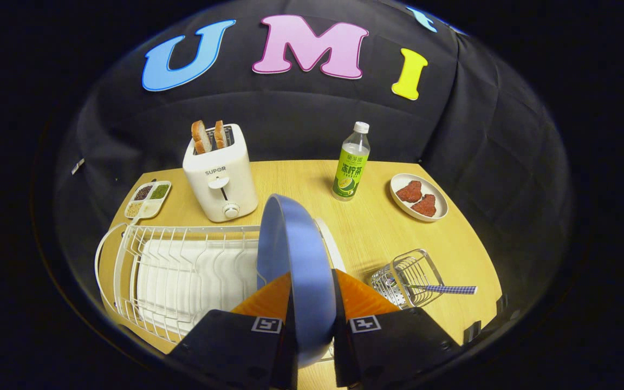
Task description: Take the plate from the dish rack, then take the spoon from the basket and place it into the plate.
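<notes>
A blue plate (294,254) stands on edge between my two fingers, and my gripper (312,295) is shut on its rim. The plate is held upright over the right end of the white wire dish rack (182,271), whether lifted free of the rack or still resting in it I cannot tell. To the right of my fingers a small wire basket (407,276) lies on the wooden table, with a spoon (447,289) whose checked handle sticks out to the right.
A white toaster (220,176) with two bread slices stands beyond the rack. A bottle (351,162) stands mid-table, a plate of red food (419,197) at the far right, a divided dish of grains (148,199) at the far left.
</notes>
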Demonstrator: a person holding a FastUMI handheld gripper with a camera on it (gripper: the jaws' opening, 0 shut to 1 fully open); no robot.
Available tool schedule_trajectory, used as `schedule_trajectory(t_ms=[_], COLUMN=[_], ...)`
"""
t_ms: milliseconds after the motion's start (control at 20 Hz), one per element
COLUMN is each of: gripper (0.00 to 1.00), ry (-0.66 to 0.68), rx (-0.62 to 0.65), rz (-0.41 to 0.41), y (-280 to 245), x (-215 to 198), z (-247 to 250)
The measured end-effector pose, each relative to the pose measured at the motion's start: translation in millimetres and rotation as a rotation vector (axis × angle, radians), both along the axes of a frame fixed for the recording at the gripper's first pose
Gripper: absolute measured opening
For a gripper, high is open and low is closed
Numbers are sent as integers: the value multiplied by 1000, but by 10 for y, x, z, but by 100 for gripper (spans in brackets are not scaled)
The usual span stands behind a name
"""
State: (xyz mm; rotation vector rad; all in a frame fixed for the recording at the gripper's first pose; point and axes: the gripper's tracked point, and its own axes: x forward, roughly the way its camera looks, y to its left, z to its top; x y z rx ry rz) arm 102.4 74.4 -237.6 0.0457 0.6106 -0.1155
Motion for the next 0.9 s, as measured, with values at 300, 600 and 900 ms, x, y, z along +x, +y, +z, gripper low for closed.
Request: schedule_trajectory(t_ms=[300, 600, 900], gripper=[30, 29, 29], ry=[-45, -94, -137], rx=[-131, -54, 91], rz=[13, -24, -5], y=[-7, -124, -196], x=[65, 16, -274], z=[231, 482, 761])
